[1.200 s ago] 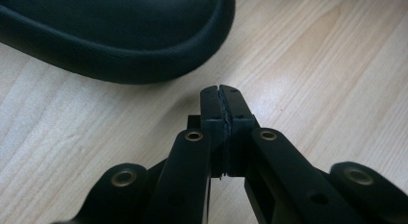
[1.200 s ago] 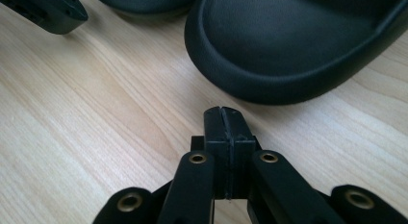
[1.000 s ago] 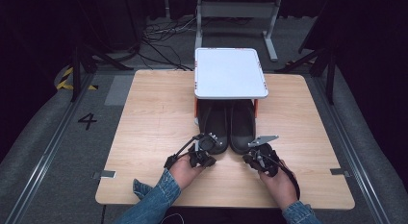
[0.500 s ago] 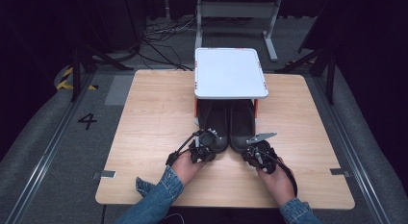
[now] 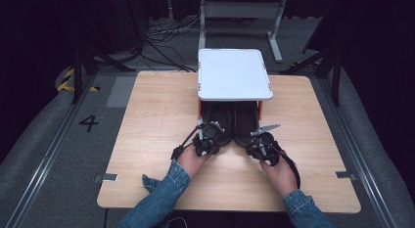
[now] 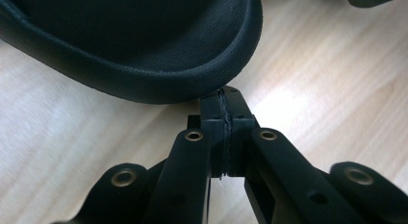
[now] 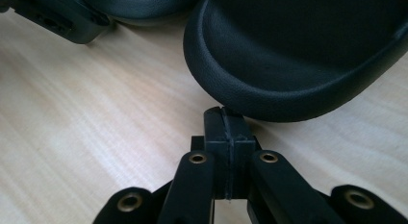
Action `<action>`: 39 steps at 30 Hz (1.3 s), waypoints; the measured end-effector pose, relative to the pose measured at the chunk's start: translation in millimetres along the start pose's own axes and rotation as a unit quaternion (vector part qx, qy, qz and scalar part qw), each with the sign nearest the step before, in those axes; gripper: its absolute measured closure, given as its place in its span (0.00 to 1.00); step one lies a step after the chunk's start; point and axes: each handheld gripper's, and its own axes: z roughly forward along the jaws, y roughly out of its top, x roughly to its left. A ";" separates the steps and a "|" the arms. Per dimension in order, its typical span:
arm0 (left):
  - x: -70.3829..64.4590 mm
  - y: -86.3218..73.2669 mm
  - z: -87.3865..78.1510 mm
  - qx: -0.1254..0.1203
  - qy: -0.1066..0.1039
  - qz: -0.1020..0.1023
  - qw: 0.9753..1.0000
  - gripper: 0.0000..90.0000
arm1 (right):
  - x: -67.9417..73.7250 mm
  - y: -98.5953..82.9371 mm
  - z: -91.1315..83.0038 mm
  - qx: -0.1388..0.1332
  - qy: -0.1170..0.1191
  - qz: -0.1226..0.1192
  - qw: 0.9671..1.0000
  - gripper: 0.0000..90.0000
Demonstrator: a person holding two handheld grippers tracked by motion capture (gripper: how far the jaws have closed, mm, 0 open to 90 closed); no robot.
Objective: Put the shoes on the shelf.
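lying side by side on the table [image 5: 147, 115], pair of black shoes: left shoe [image 5: 219, 121] and right shoe [image 5: 244, 121], long axes run front-to-back, far ends tucked under the white shelf [image 5: 234, 74], near rounded ends poked out toward the person. heels or toes, couldn't tell. sat roughly centre of the table, touching or nearly so along inner sides.

seen in left gripper view: left shoe [image 6: 139, 46] rounded end lay directly ahead of and just above the left gripper [image 6: 225, 96], rim touching or a hair off the tips; couldn't tell which. jaws pressed fully together, pads flush, nothing between them. bare wood either side.

seen in right gripper view: right shoe [image 7: 298, 56] rounded end lay ahead and slightly to the right of the right gripper [image 7: 224, 113], tips at or just under the rim. jaws likewise clamped tight w/ nothing gripped. corner of the other gripper visible top left, near the other shoe.

from high view: left gripper [image 5: 209, 136] at near end of left shoe, right gripper [image 5: 259, 142] at near end of right shoe, one hand per shoe, neither crossed over. each about equally close to its own shoe.

key relation: each shoe straight ahead of its gripper along the shoe's long axis. judged that w/ jaws closed, likely a push or nudge along that axis, further under the shelf; any grab would've needed jaws opened first.
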 end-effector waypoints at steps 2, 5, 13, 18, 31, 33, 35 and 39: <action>2.7 4.4 0.8 0.000 -0.001 -0.004 1.000 0.99 | -3.8 4.6 0.8 0.000 0.001 0.004 1.000 1.00; 5.9 7.9 2.4 0.001 0.003 -0.008 1.000 0.99 | -8.0 11.6 4.1 0.007 0.012 0.011 1.000 1.00; 17.3 11.2 -0.2 -0.004 0.006 -0.024 1.000 0.99 | -8.5 22.7 16.3 0.014 0.010 0.003 1.000 1.00; 21.8 12.1 -2.9 -0.008 0.011 -0.031 0.999 0.99 | -13.2 29.0 21.5 0.025 0.016 0.021 0.999 1.00; 10.1 9.4 -8.2 -0.007 0.002 -0.019 1.000 0.99 | 11.0 15.0 2.4 0.005 0.059 0.017 0.998 1.00; 8.6 12.5 -5.6 -0.005 0.002 -0.018 1.000 0.99 | 3.3 22.8 8.1 0.010 0.044 0.025 0.999 1.00; 9.5 14.4 -3.6 -0.005 0.001 -0.018 1.000 0.99 | -3.0 25.7 10.4 0.015 0.048 0.032 0.998 1.00; 10.1 16.4 -0.6 -0.003 0.002 -0.018 1.000 0.99 | -9.6 30.9 13.1 0.018 0.031 0.032 0.999 1.00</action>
